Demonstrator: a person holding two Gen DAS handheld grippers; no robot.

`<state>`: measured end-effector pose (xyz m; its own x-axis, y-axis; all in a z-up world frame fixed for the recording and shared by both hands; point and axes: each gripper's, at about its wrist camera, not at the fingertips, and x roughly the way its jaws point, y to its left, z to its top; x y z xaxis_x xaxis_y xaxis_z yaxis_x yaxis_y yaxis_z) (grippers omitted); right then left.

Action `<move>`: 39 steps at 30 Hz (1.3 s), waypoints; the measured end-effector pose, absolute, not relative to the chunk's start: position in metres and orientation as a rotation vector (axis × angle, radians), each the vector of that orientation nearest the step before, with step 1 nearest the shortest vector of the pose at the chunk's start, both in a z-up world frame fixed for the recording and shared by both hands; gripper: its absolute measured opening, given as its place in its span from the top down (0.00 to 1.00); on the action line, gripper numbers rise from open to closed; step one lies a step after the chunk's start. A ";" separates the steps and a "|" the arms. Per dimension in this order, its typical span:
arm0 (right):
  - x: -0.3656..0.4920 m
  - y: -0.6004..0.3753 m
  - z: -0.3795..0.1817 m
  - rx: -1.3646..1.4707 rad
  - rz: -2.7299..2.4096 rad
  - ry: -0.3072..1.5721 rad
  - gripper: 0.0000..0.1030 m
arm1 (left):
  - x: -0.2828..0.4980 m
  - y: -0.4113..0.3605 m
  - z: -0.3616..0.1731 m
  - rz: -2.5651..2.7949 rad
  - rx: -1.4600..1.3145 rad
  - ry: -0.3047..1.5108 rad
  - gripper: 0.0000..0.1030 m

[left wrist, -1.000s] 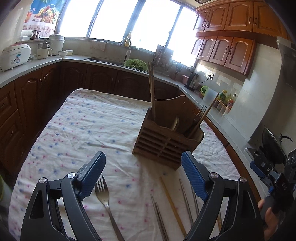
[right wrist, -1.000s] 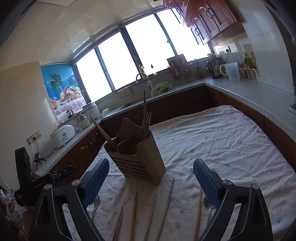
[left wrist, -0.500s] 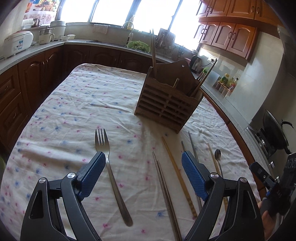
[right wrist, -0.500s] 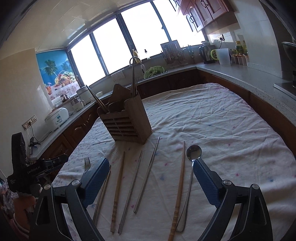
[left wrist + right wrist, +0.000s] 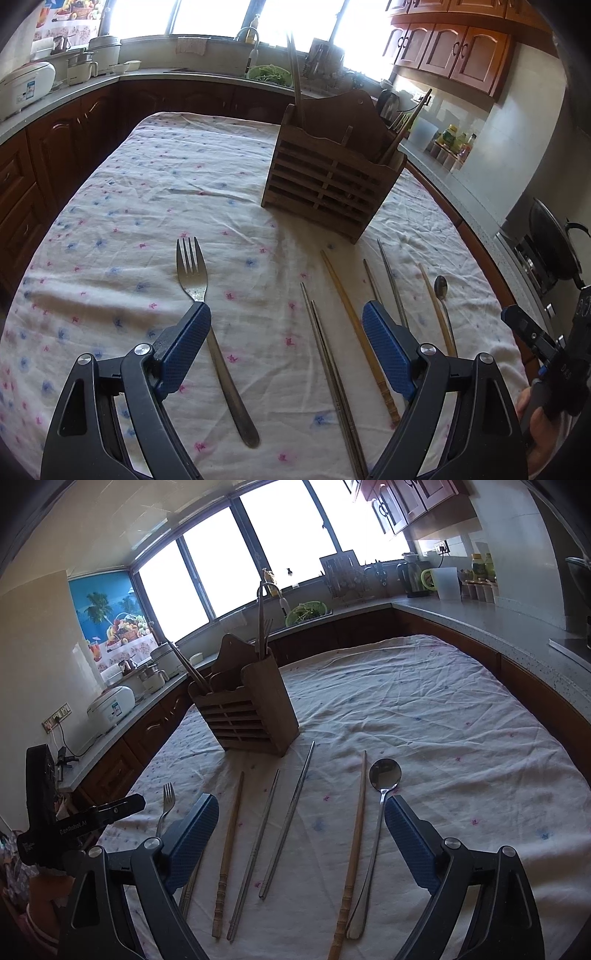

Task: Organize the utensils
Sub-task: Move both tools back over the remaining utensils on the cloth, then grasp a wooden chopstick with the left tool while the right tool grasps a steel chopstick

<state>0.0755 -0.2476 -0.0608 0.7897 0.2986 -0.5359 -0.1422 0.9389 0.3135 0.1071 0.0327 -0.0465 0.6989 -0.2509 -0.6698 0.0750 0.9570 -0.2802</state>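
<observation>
We've got both grippers spread wide, holding nothing; the fork point(image 5: 195, 291) lies on the cloth right under our left gripper point(image 5: 286, 319), handle running back toward us, so left is nearer

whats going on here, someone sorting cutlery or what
A person holds a two-finger gripper in each hand over a table with a flowered tablecloth, sorting utensils into a wooden utensil holder. Some chopsticks already stand in it. A fork, a spoon and several wooden and metal chopsticks lie loose on the cloth. The left gripper and the right gripper are both open and hold nothing. The fork lies by the left gripper, the spoon by the right.
</observation>
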 end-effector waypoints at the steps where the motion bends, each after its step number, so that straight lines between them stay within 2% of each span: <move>1: 0.077 -0.247 -0.061 0.262 0.240 0.622 0.13 | 0.109 0.032 -0.048 -0.187 -0.239 0.783 0.16; 6: 0.086 -0.247 -0.064 0.252 0.233 0.641 0.21 | 0.117 0.027 -0.052 -0.210 -0.240 0.799 0.17; 12: 0.107 -0.247 -0.074 0.246 0.219 0.699 0.34 | 0.135 0.013 -0.056 -0.266 -0.232 0.849 0.36; 17: 0.133 -0.245 -0.084 0.222 0.208 0.760 0.52 | 0.153 -0.002 -0.061 -0.296 -0.218 0.885 0.40; 20: 0.150 -0.245 -0.089 0.223 0.206 0.789 0.63 | 0.166 -0.011 -0.066 -0.301 -0.204 0.921 0.52; 29: 0.205 -0.225 -0.099 0.217 0.254 0.846 0.77 | 0.203 -0.033 -0.079 -0.316 -0.148 0.988 0.62; 36: 0.242 -0.200 -0.116 0.150 0.265 0.906 0.82 | 0.227 -0.043 -0.094 -0.323 -0.105 1.058 0.74; 39: 0.256 -0.196 -0.129 0.122 0.252 0.951 0.84 | 0.230 -0.051 -0.094 -0.324 -0.059 1.050 0.76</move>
<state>0.2557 -0.1957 -0.1285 0.5542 0.2662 -0.7887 -0.1597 0.9639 0.2131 0.2300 -0.0511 -0.0942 0.4550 -0.2904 -0.8418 0.2348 0.9510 -0.2011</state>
